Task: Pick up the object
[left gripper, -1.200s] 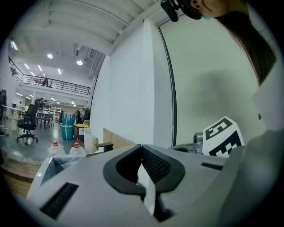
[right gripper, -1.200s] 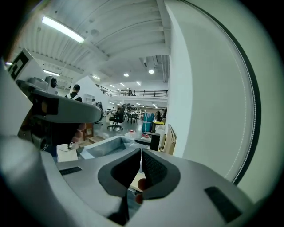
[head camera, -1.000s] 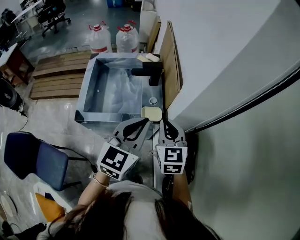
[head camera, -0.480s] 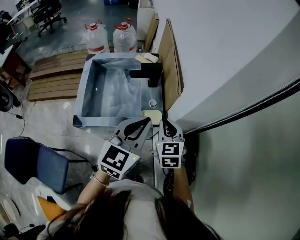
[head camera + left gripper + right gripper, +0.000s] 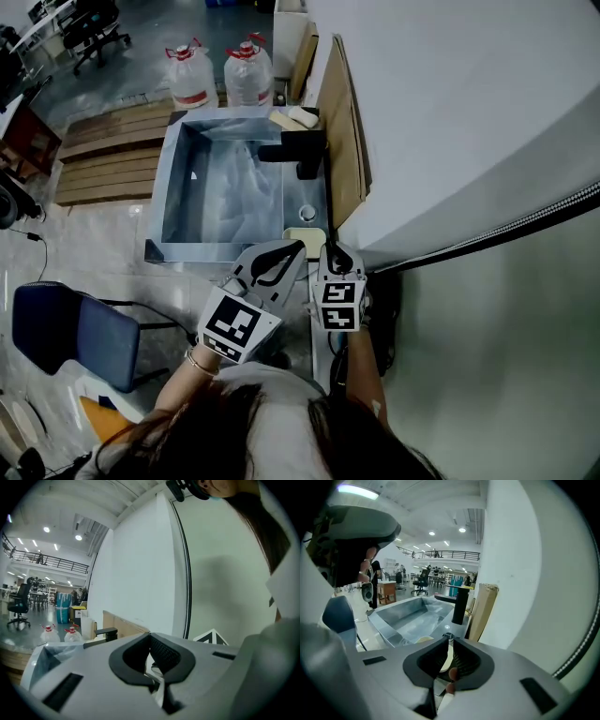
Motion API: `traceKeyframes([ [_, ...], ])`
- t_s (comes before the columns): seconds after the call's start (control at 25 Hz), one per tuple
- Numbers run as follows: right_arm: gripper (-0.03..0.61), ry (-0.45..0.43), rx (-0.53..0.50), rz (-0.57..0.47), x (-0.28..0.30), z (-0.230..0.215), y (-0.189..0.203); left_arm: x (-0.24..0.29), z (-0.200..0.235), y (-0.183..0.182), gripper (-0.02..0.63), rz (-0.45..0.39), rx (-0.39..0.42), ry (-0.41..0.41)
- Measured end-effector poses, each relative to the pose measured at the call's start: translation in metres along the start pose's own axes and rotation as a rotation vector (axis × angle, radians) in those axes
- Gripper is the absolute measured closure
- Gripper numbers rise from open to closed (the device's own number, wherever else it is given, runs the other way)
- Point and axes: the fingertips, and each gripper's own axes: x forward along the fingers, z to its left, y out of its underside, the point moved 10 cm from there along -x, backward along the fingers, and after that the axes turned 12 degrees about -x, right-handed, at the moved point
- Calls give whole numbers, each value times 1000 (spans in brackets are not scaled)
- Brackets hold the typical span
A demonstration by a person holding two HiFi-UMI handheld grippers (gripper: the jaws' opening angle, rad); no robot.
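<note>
A pale yellow flat object (image 5: 302, 236) lies on the near right corner of the metal sink's rim (image 5: 246, 247), partly covered by the gripper tips. In the right gripper view the same object (image 5: 423, 640) shows just past the jaws and through the thin slit between them. My right gripper (image 5: 331, 249) is shut, tips right beside the object's right edge; whether it touches is unclear. My left gripper (image 5: 296, 247) is shut on nothing, its tip at the object's near edge. From their own cameras, the left gripper (image 5: 150, 637) and right gripper (image 5: 449, 641) both have jaws together.
The sink basin (image 5: 178, 187) has a black faucet (image 5: 305, 150) and a round drain knob (image 5: 307, 214) on its right ledge. A wooden board (image 5: 342, 131) leans on the white wall. Two water jugs (image 5: 187, 75) stand behind the sink; a blue chair (image 5: 70, 333) is at left.
Both grippers have edged forward toward the sink corner. The pale object, fully visible before, is now partly hidden behind their tips.
</note>
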Motion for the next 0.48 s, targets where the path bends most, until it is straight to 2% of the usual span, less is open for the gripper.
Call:
traceKeyframes([
  [0.08,548,-7,3,14,7,0,3,2,3,2,606,10,-18,-5],
  [0.48,523,-37,35,98,35,2,19,11,15,7,606,35,-7,0],
])
